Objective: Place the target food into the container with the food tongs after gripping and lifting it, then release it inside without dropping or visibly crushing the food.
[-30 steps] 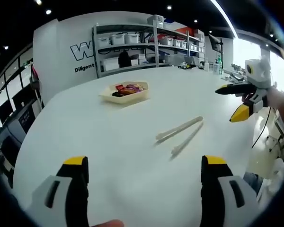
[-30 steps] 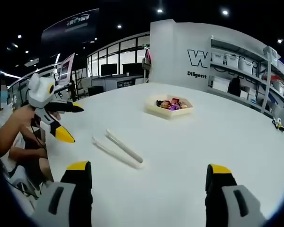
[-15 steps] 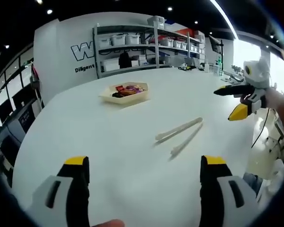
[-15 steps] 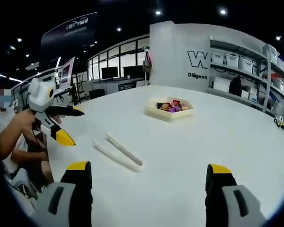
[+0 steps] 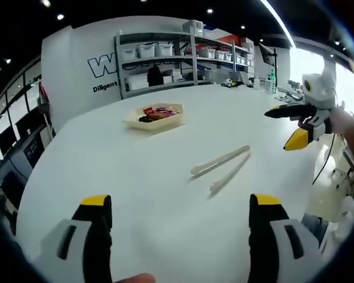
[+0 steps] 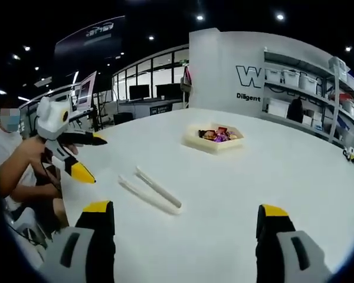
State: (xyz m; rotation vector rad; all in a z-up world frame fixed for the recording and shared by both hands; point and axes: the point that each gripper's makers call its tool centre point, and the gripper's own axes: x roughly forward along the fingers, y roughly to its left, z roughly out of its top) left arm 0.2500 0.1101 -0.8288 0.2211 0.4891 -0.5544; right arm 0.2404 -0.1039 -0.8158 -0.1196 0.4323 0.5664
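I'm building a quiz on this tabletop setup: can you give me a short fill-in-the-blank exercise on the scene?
1. The food tongs lie flat on the white ____.
2. The tray holds wrapped ____.
3. Both the left claw and the right claw are ____, holding nothing.
4. The tongs lie ____ to the claws than the tray does.

Missing words: table; snacks; open; nearer

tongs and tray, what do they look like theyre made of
Tongs: probably plastic or pale wood, a matte cream with no metallic glint. Tray: likely thin molded plastic or pulp, pale beige with angled walls and a dull finish. Neither can be told for certain at this distance.
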